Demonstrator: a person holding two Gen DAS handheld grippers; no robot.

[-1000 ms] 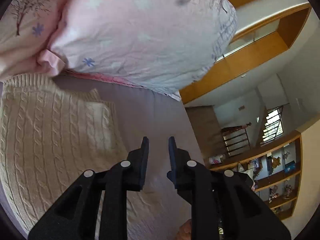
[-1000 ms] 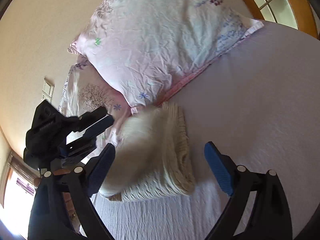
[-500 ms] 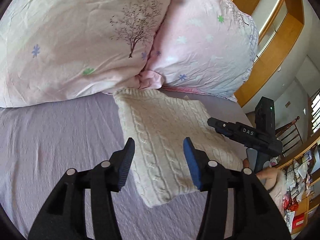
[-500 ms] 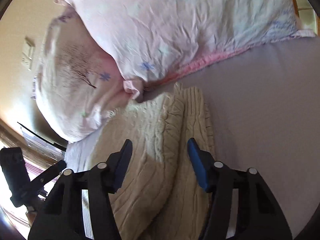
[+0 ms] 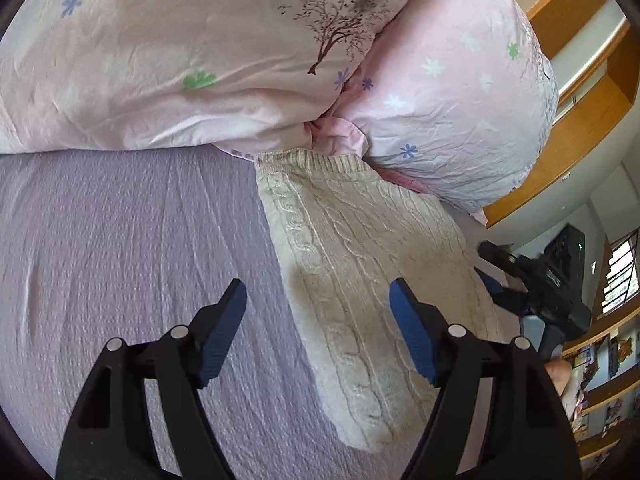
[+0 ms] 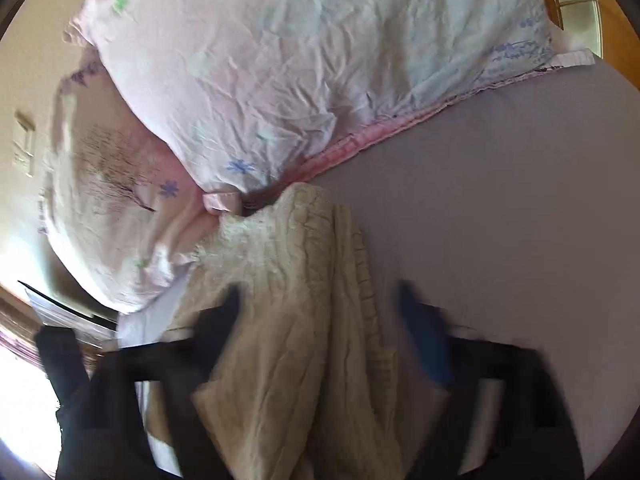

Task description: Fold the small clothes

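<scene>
A cream cable-knit sweater [image 5: 360,264] lies folded into a narrow stack on the lilac bed sheet [image 5: 120,260], its far end against the pillows. My left gripper [image 5: 318,320] is open and empty, hovering over the sweater's left edge. The right gripper shows in the left wrist view [image 5: 540,288] at the sweater's right side. In the right wrist view the sweater [image 6: 304,320] lies in folded layers under my right gripper [image 6: 320,304], which is open, empty and motion-blurred.
Two pink floral pillows [image 5: 200,52] [image 5: 452,92] lie at the head of the bed, also in the right wrist view [image 6: 320,60]. A wooden window frame [image 5: 580,80] and wooden shelves [image 5: 600,380] stand to the right. Bare sheet [image 6: 500,200] lies right of the sweater.
Both grippers have opened wider. The left one has moved left and closer to the sweater's edge. The right one has moved in over the sweater.
</scene>
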